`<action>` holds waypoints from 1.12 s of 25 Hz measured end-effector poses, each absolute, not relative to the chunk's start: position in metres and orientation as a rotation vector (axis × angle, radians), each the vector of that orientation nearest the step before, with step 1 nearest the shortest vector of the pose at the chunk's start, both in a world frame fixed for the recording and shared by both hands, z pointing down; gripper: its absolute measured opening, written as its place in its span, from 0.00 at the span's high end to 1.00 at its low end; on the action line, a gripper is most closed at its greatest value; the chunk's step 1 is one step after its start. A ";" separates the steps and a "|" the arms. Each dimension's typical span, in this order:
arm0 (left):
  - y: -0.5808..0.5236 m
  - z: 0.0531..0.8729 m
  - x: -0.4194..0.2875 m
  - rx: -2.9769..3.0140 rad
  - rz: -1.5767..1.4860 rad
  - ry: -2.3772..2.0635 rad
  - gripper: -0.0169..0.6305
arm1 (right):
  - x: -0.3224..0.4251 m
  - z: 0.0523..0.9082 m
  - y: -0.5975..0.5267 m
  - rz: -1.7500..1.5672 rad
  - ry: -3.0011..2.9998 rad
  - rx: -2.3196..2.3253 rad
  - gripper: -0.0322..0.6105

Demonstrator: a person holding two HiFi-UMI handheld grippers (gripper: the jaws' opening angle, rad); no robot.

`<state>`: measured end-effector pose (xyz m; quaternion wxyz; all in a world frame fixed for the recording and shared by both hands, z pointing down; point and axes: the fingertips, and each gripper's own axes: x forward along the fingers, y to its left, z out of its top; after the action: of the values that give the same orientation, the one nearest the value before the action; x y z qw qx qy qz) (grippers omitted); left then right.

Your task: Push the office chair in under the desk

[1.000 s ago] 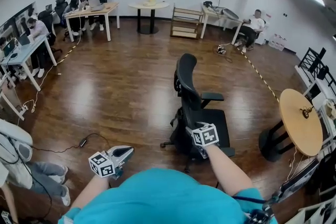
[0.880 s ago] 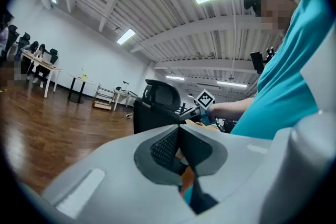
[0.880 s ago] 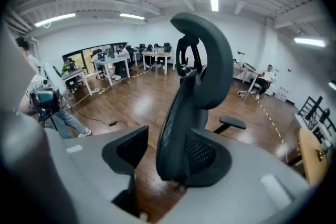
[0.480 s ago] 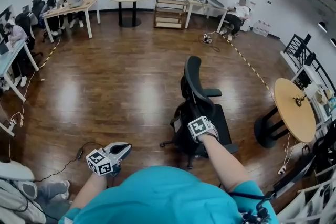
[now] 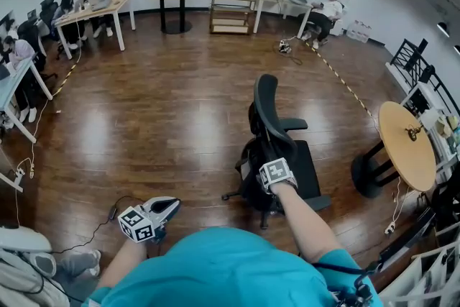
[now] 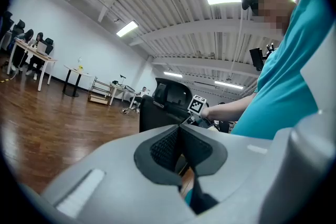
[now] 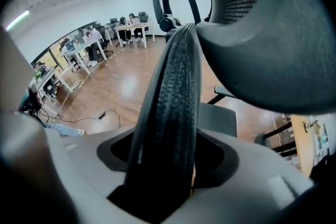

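The left gripper [image 5: 167, 208] hangs low at about 7 o'clock in the head view, above the dark polished wooden floor [image 5: 165, 118]. It takes no part in the work. In the left gripper view its two fingers [image 6: 166, 147] are pressed together and hold nothing. Far away, at about 10 o'clock, stands a light wooden desk with white legs [image 5: 92, 8], where people are sitting.

Near the middle of the head view, a little toward 4 o'clock, is the black office chair with a mesh back [image 5: 267, 108]. It stands on open floor, well apart from every desk. The right gripper [image 7: 170, 162] has its fingers clamped on the black ribbed rim of the backrest [image 7: 176, 92], low on the back, and this rim fills the gap between them.

At 3 o'clock from the chair is a round wooden tabletop on a black base [image 5: 406, 154]. It is the nearest piece of furniture, but it does not touch the chair.

I judge the task to be at an early stage. The grip on the chair is made, but the chair is not under any desk, and no desk is close to it. What is left is nearly the whole of the rolling, then sliding the seat [image 5: 307, 167] under a tabletop. I cannot tell which desk is meant.
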<state>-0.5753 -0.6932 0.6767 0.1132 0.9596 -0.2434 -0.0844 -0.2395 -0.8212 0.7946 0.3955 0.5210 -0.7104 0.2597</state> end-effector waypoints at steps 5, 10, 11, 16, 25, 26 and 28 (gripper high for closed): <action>-0.708 0.677 -0.579 2.803 -0.273 -0.708 0.97 | -0.244 0.792 -0.810 0.721 -1.777 1.285 0.49; -0.712 0.681 -0.582 2.816 -0.276 -0.680 0.97 | -0.232 0.798 -0.824 0.663 -1.801 1.310 0.49; -0.713 0.682 -0.585 2.812 -0.279 -0.685 0.97 | -0.229 0.799 -0.826 0.665 -1.798 1.314 0.49; -0.711 0.688 -0.589 2.809 -0.276 -0.701 0.97 | -0.204 0.804 -0.824 0.675 -1.800 1.316 0.49; -0.707 0.692 -0.559 2.823 -0.239 -0.690 0.97 | -0.145 0.803 -0.818 0.649 -1.830 1.266 0.52; -0.708 0.691 -0.553 2.827 -0.231 -0.686 0.97 | -0.137 0.802 -0.819 0.642 -1.833 1.258 0.52; -0.711 0.690 -0.539 2.839 -0.207 -0.686 0.97 | -0.116 0.801 -0.821 0.627 -1.837 1.248 0.52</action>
<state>-0.5391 -0.7112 0.6899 0.1065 0.9641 -0.2328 -0.0702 -0.1164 -0.8208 0.8015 0.4048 0.4945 -0.7279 0.2484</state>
